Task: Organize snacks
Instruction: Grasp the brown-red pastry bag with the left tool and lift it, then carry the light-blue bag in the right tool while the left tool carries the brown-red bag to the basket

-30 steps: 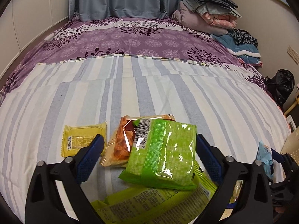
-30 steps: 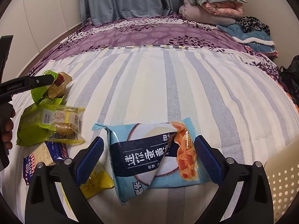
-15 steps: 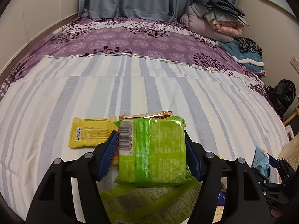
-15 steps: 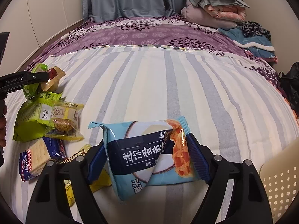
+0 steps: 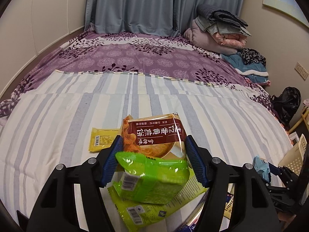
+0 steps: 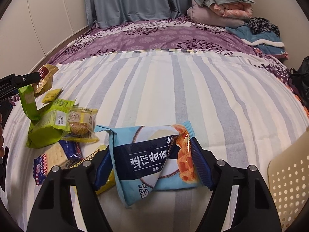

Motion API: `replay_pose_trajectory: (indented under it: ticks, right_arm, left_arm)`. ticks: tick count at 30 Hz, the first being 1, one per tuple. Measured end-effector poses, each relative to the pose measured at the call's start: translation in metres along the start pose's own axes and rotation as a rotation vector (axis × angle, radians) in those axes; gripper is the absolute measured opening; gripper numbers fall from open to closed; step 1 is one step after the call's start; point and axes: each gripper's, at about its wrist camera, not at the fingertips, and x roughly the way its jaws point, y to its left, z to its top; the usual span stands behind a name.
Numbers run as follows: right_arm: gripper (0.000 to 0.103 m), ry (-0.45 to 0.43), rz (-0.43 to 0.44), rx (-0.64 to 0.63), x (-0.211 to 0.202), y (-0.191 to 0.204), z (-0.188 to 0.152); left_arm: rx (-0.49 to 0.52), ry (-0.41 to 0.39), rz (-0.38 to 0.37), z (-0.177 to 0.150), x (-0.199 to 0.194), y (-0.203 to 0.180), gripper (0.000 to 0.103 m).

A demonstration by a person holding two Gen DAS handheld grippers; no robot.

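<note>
Bedroom, striped sheet [image 6: 173, 89] over a purple floral cover; snacks scattered on the near part of the sheet. Cream perforated basket [image 6: 289, 189] at right edge, probably the drop spot.

Left gripper [image 5: 152, 160]: jaws closed in on 2 packets at once, a green packet [image 5: 154, 179] low and tilted, and a brown-orange wafer packet [image 5: 154, 135] riding above it. In the right wrist view both look lifted off the sheet. Yellow sachet [image 5: 102, 139] lies flat just beside, flat lime wrapper [image 5: 154, 208] underneath.

Right gripper [image 6: 152, 164]: jaws pinched on a light-blue wafer packet [image 6: 154, 154], film crumpled and folded between the pads; cannot tell if it is clear of the sheet. Blue cracker pack [image 6: 56, 154], clear-wrapped biscuit [image 6: 81, 119] and another green pack [image 6: 46, 129] sit to its left.

Handling guess: all light, air-puffed plastic film, slick, soft, contents crumbly. Grip across the middle of the body, moderate squeeze. Green packet in the left grip looks loose and could slip out.
</note>
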Motion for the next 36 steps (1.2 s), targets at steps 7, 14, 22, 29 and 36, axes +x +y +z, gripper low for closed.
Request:
replay_pose_trajectory:
  ticks: [7,14,22,29,36]
  right_arm:
    - [0.073,-0.037,0.004,0.001,-0.023,0.002,0.000]
    - [0.073,-0.064,0.010,-0.008,-0.043,0.004,-0.002]
    - [0.073,-0.065,0.010,-0.007,-0.051,0.004,-0.010]
    - [0.073,-0.062,0.007,0.001,-0.051,0.001,-0.011]
    - [0.073,-0.055,0.011,-0.001,-0.048,0.003,-0.010]
  left_arm:
    - [-0.006,-0.032,-0.006,-0.003,-0.025,0.002,0.067]
    - [-0.007,-0.043,-0.016,-0.008,-0.045,0.003,0.052]
    - [-0.009,-0.025,0.042,-0.021,-0.039,0.012,0.093]
    - [-0.027,0.050,0.070,-0.029,-0.006,0.031,0.094]
    - [-0.073,0.090,0.043,-0.038,0.016,0.043,0.090]
